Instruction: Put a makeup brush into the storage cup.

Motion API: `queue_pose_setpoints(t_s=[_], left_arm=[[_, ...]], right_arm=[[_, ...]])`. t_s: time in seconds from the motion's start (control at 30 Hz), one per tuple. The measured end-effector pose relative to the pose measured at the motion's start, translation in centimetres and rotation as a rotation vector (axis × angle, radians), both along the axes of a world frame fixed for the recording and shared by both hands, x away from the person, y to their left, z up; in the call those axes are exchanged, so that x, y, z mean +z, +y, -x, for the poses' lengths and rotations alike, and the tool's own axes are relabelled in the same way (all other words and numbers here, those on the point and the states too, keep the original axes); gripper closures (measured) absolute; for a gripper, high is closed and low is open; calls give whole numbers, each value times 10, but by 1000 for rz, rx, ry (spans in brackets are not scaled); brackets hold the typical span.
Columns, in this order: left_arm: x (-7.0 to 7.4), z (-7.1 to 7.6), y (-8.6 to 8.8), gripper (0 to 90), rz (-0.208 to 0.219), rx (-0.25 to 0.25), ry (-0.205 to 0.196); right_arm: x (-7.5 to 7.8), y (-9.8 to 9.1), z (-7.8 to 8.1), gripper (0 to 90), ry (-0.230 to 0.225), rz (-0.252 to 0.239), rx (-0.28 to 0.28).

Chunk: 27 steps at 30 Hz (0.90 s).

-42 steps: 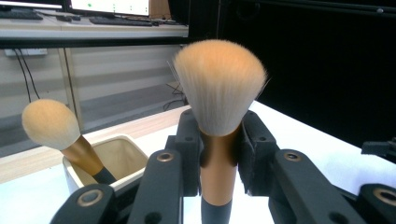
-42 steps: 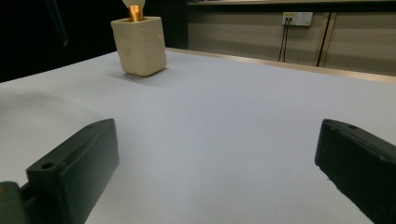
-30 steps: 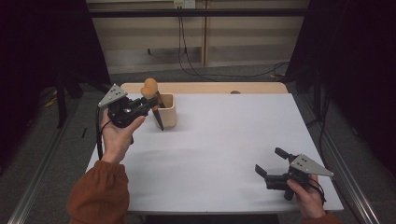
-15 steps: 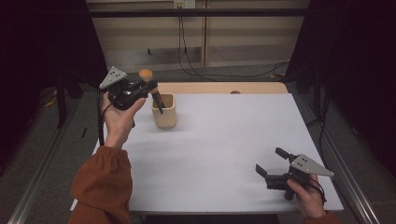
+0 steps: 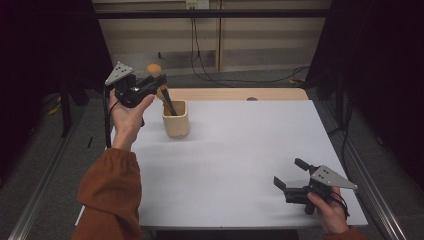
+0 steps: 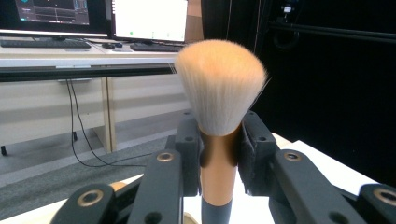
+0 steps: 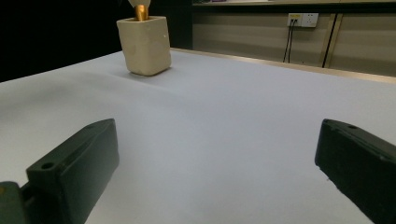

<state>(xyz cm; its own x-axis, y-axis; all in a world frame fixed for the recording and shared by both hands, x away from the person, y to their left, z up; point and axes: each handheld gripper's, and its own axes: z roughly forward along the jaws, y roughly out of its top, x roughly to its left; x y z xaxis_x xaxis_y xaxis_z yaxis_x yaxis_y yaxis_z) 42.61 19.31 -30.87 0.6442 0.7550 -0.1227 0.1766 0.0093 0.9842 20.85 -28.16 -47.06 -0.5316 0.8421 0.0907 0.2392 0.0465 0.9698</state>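
Left tool [image 6: 219, 161]: clamped on the copper ferrule of the makeup brush [image 6: 218, 93], held at the desk's far left, handle end in the cup [image 5: 176, 119].
Right tool [image 5: 290, 186]: jaws spread, nothing gripped, resting near the desk [image 5: 240, 150] front.
Risk: cup could be tipped if the slanted handle catches its rim.
Brush: soft domed bristles, smooth metallic ferrule, dark handle.
Cup: cream, squarish, matte.

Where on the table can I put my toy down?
Lots of bare white table lies between the beige cup and the right tool. It is crowded only at the far left corner, where the left tool holds a brush over the cup.
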Motion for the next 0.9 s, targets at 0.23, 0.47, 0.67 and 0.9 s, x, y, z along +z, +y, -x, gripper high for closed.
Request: queue_pose_setpoints(t_s=[0.23,0.47,0.67,0.9], left_arm=[[-5,-5,-5,725,-9,-3,-7],[-11,-9,-10,725,-21,0,0],[-16,-13,-15,725,-20,-4,5],[-22,-20,-14,724,-30,21,26]], right_arm=[[0,0,0,0,3,1,2],[0,0,0,0,2,4,3],[0,0,0,0,-2,8,3],[0,0,0,0,-5,9,5]])
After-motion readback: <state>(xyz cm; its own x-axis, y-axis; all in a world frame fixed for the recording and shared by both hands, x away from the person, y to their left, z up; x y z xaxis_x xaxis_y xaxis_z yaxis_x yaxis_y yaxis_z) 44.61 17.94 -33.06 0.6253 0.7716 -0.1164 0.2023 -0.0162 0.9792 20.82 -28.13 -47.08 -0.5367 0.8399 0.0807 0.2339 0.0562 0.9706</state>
